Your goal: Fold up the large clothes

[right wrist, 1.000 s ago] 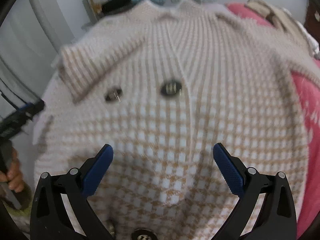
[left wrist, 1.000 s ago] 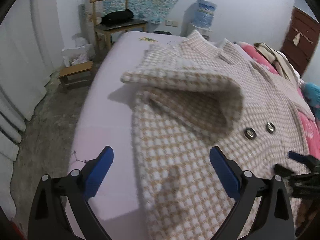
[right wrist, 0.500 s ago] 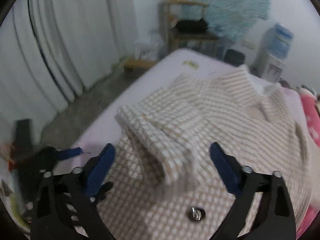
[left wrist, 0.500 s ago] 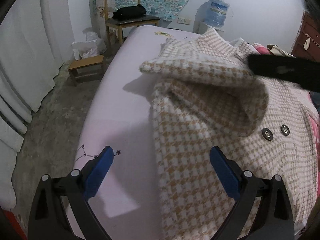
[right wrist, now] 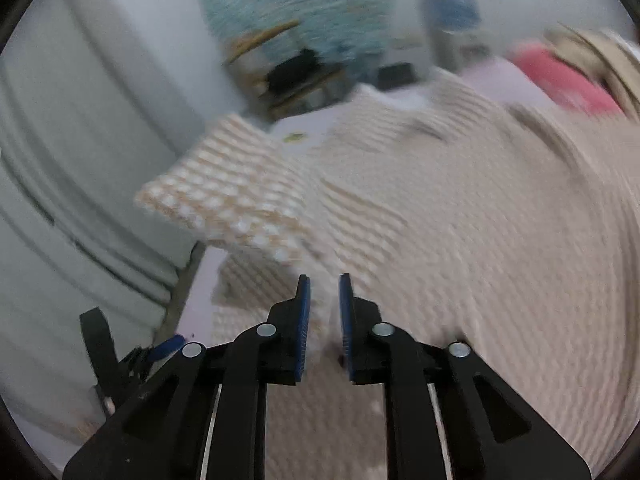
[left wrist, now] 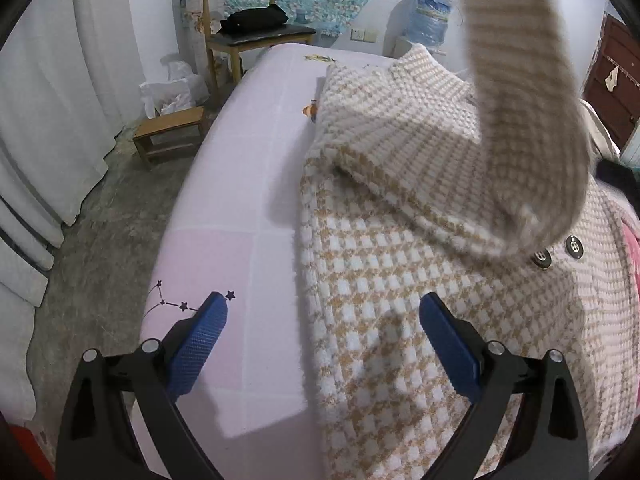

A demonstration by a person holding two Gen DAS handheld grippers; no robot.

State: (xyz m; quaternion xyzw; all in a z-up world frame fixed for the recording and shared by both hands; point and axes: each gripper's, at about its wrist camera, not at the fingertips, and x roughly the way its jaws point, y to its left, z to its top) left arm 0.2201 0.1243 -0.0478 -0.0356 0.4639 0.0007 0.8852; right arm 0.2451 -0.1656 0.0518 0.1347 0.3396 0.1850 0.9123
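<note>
You're mid-fold on the checked coat (left wrist: 400, 280), spread over the bed (left wrist: 240, 200) at centre and right of frame, its sleeve (left wrist: 524, 92) raised at upper right. Your right gripper (right wrist: 323, 300) is closing on that cloth, which shows between the pads; your left gripper (left wrist: 324, 320) gapes empty. Next, judge where to lay the sleeve across the front.

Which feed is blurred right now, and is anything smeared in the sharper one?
Right wrist view: motion blur throughout, the coat and room streaked; only the right gripper is crisp, its jaws closing. Left wrist view: mostly sharp, except the lifted sleeve, which is smeared; strong fisheye bending at the edges.
</note>
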